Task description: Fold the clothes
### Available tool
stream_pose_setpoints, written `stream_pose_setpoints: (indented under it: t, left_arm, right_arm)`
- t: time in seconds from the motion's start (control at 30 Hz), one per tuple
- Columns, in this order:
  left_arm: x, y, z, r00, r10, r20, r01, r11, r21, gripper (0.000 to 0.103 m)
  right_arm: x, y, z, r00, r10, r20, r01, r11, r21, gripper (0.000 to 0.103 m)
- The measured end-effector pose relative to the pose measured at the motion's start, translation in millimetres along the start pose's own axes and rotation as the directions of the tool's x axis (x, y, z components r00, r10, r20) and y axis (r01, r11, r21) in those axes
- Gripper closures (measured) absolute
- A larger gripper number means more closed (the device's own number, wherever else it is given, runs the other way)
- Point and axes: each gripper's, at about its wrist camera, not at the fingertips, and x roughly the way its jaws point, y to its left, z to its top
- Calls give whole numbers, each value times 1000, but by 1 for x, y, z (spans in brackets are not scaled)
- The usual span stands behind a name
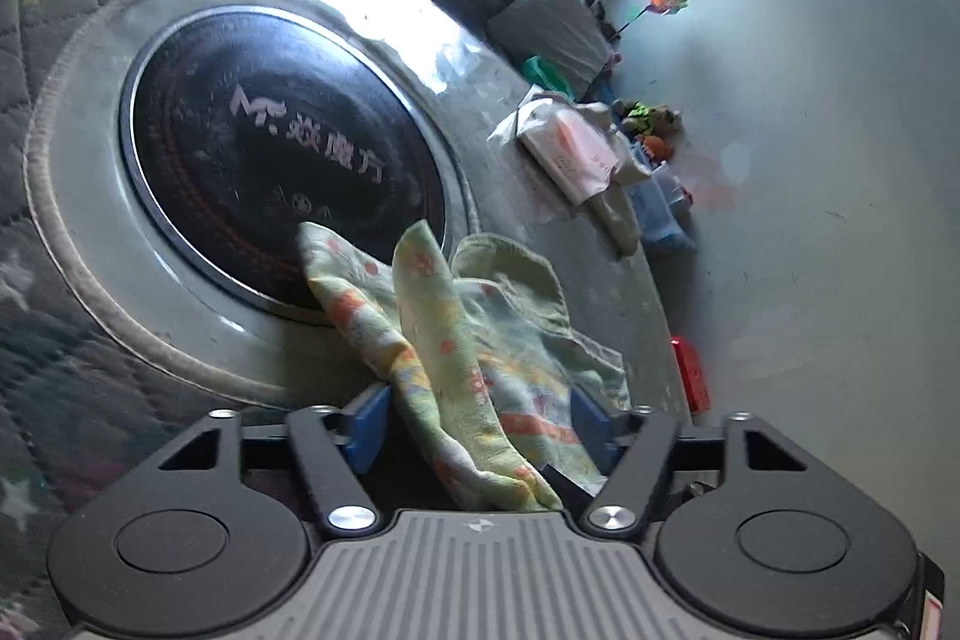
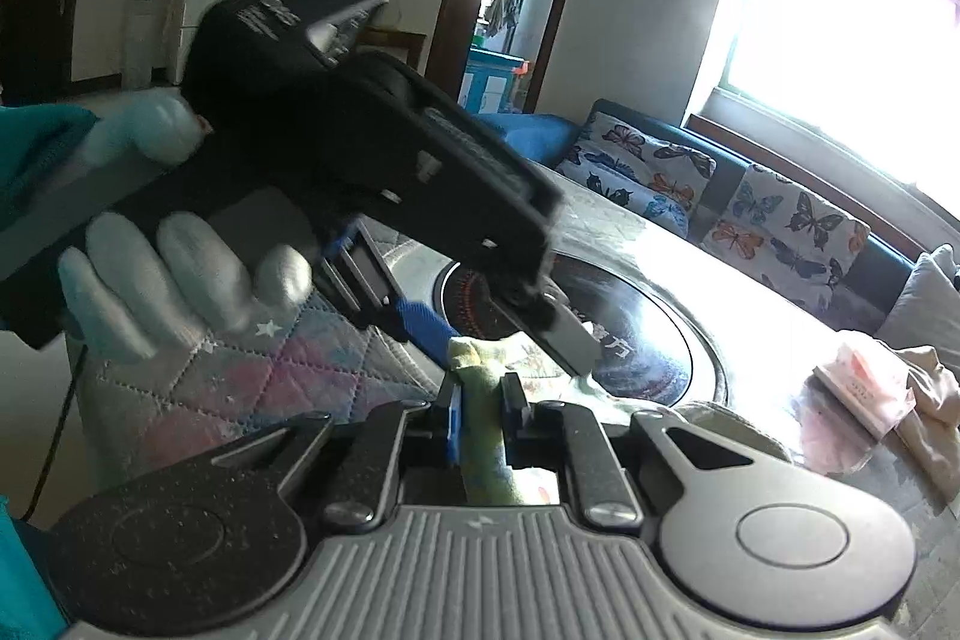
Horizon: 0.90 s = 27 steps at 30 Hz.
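Observation:
A small pale-green cloth (image 1: 456, 340) with orange and yellow print lies crumpled on the round table (image 1: 90, 220), its far edge over the black hob disc (image 1: 282, 160). My left gripper (image 1: 480, 430) is open: its blue pads (image 1: 366, 430) stand wide apart, and a fold of the cloth drapes loosely between them without being pressed. In the right wrist view my right gripper (image 2: 483, 418) is shut on a bunched strip of the cloth (image 2: 480, 382). Just beyond it, a gloved hand (image 2: 168, 280) holds the left gripper (image 2: 498, 340) over the same cloth.
A tissue pack (image 1: 570, 148) and a beige garment (image 2: 930, 388) lie at the table's far side, and a red object (image 1: 690, 376) sits by the rim. A quilted cover (image 2: 270, 370) hangs around the table. A sofa with butterfly cushions (image 2: 780, 220) stands behind, under the window.

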Motion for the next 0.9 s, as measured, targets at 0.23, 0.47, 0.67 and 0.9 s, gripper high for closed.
stream_pose_setpoints:
  t: [0.23, 0.47, 0.67, 0.9]
  left_arm:
    - [25, 2, 1, 998, 9, -58, -11, 999, -34, 50]
    - [31, 11, 0, 998, 8, -63, -11, 998, -57, 82]
    - [32, 15, -1, 998, 21, -58, -24, 998, -49, 89]
    - [33, 14, 0, 997, 45, -58, -46, 999, -18, 89]
  right_arm:
    - [-2, -3, -4, 1000, 27, 12, -28, 999, 32, 92]
    - [4, -7, -8, 998, 62, 10, -62, 997, 48, 92]
    - [3, -22, -10, 996, 85, 4, -85, 993, 82, 83]
    - [-20, -68, -26, 999, -36, -7, 37, 981, 192, 78]
